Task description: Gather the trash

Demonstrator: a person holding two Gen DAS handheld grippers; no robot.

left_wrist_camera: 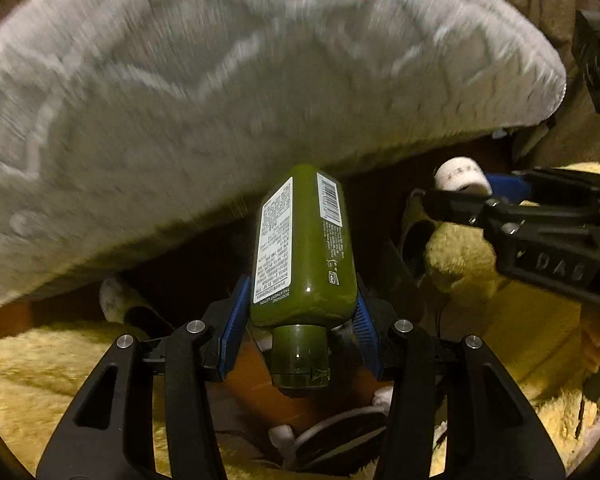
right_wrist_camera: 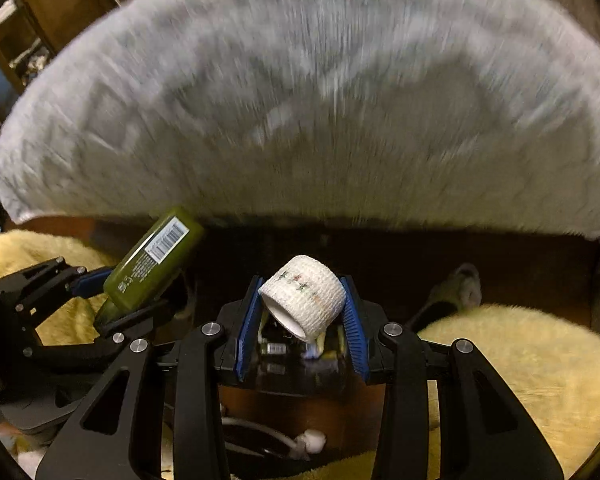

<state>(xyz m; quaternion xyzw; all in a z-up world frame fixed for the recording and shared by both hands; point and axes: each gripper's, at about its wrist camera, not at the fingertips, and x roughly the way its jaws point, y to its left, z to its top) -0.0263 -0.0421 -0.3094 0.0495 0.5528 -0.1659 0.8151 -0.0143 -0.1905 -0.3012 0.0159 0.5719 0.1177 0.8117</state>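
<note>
Green lotion bottle [left_wrist_camera: 304,248], cap toward the camera, sits at centre of the left wrist view, pinched between the blue pads of the left gripper [left_wrist_camera: 300,316]. White bandage roll [right_wrist_camera: 303,295] at centre of the right wrist view, clamped by the right gripper [right_wrist_camera: 302,312]. Blurred grey-white fleecy blanket [left_wrist_camera: 236,92] fills the upper frame; yellow fluffy fabric [right_wrist_camera: 520,360] lies at the lower right.

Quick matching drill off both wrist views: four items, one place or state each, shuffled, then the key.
1. green bottle
2. white tape roll
3. grey fleece blanket
4. yellow fluffy fabric

A. fills the upper part of both views
B. clamped in the right gripper
C. low in the scene, beneath the grippers
D. clamped in the left gripper, cap toward the camera

Pairs: 1-D, 2-B, 3-A, 4-C
</note>
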